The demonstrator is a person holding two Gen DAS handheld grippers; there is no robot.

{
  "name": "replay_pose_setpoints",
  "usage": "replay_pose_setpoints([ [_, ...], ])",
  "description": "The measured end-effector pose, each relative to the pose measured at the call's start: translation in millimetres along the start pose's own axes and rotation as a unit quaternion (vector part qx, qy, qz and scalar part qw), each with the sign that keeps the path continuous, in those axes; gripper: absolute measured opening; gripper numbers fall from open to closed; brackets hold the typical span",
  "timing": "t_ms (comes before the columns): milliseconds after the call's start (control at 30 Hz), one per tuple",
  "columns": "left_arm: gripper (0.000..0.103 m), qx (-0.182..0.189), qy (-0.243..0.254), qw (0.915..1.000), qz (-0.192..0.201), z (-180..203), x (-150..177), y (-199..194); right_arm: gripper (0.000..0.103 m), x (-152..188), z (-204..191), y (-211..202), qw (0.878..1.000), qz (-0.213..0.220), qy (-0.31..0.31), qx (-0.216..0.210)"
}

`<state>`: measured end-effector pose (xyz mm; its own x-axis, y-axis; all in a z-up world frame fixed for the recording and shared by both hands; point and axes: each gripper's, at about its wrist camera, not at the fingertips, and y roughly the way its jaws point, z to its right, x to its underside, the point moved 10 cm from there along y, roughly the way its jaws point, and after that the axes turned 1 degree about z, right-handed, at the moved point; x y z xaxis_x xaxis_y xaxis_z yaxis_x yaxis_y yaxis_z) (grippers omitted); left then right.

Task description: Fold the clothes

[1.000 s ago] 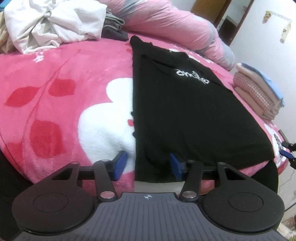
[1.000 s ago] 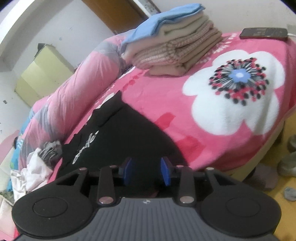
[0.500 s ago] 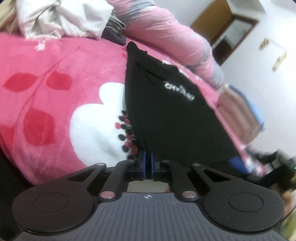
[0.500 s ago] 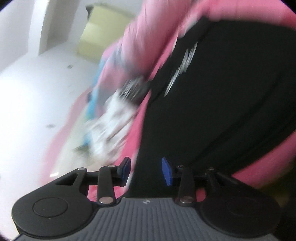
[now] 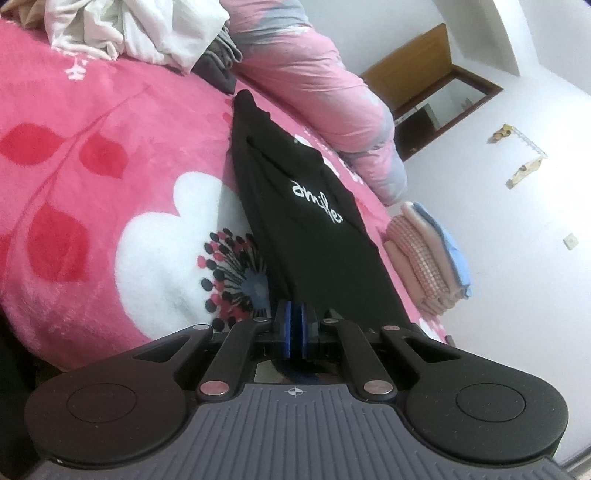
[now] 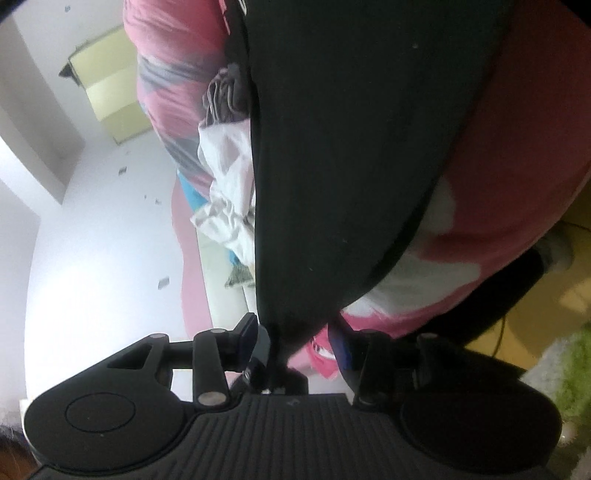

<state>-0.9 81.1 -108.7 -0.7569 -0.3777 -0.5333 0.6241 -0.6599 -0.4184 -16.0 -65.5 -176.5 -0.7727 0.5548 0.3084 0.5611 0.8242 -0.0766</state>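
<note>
A black shirt (image 5: 314, 221) with white lettering lies stretched lengthwise on the pink flowered blanket (image 5: 92, 155). My left gripper (image 5: 293, 325) is shut on its near hem, blue pads pressed together, and the cloth runs taut and narrow away from it. In the right wrist view the picture is rolled sideways and the same shirt (image 6: 351, 147) fills the middle. A bunched end of it comes down between the fingers of my right gripper (image 6: 295, 339). Those fingers stand apart, with pink blanket showing beside the right pad.
A stack of folded clothes (image 5: 428, 258) sits at the bed's right edge. A crumpled white pile (image 5: 129, 29) and a grey garment (image 5: 218, 62) lie at the far end beside a rolled pink duvet (image 5: 314, 81). The floor (image 6: 535, 314) shows past the bed's edge.
My left gripper went from open astride the hem to shut on it, and the shirt has drawn narrow, baring the flower's centre. The right gripper swung round onto the shirt, its view rolling sideways.
</note>
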Motion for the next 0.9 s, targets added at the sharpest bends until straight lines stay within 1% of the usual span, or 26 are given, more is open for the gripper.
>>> replay_pose_setpoints([
  [33, 0.003, 0.006, -0.005, 1.0, -0.001, -2, 1, 1, 0.038, 0, 0, 1, 1.0, 0.003, -0.003, 0.002],
  [100, 0.004, 0.017, -0.014, 0.9997, -0.005, -6, 3, 1, 0.019, -1, 1, 2, 1.0, 0.009, -0.008, 0.006],
  [133, 0.006, 0.02, -0.019, 0.9996, -0.008, -9, 3, 2, 0.015, -1, 2, 2, 1.0, 0.012, -0.011, 0.008],
  [167, 0.015, 0.02, -0.024, 0.9994, -0.013, -12, 4, 3, 0.007, -1, 2, 3, 1.0, 0.015, -0.014, 0.01],
  [233, 0.027, 0.019, -0.033, 0.999, -0.023, -18, 6, 5, 0.002, -2, 3, 4, 0.999, 0.021, -0.019, 0.013],
  [300, 0.029, 0.025, -0.051, 0.998, -0.029, -25, 5, 7, 0.001, -2, 4, 5, 0.999, 0.027, -0.025, 0.017],
  [367, 0.036, 0.035, -0.077, 0.9958, -0.034, -32, 3, 10, 0.001, -3, 5, 6, 0.999, 0.033, -0.03, 0.021],
  [433, 0.039, 0.055, -0.113, 0.9912, -0.04, -38, -1, 15, 0.001, -3, 4, 5, 0.999, 0.034, -0.034, 0.021],
  [500, 0.041, 0.067, -0.137, 0.9871, -0.048, -43, -4, 21, 0.001, -3, 3, 4, 0.998, 0.035, -0.037, 0.02],
  [633, 0.045, 0.07, -0.145, 0.985, -0.064, -47, -8, 38, 0.001, -3, 0, 1, 0.998, 0.036, -0.045, 0.018],
  [733, 0.048, 0.08, -0.149, 0.9823, -0.08, -44, -8, 50, 0.001, -2, -4, -4, 0.998, 0.036, -0.053, 0.012],
  [900, 0.05, 0.086, -0.15, 0.9804, -0.095, -37, -9, 62, 0.001, -5, -12, -13, 0.998, 0.045, -0.053, -0.011],
])
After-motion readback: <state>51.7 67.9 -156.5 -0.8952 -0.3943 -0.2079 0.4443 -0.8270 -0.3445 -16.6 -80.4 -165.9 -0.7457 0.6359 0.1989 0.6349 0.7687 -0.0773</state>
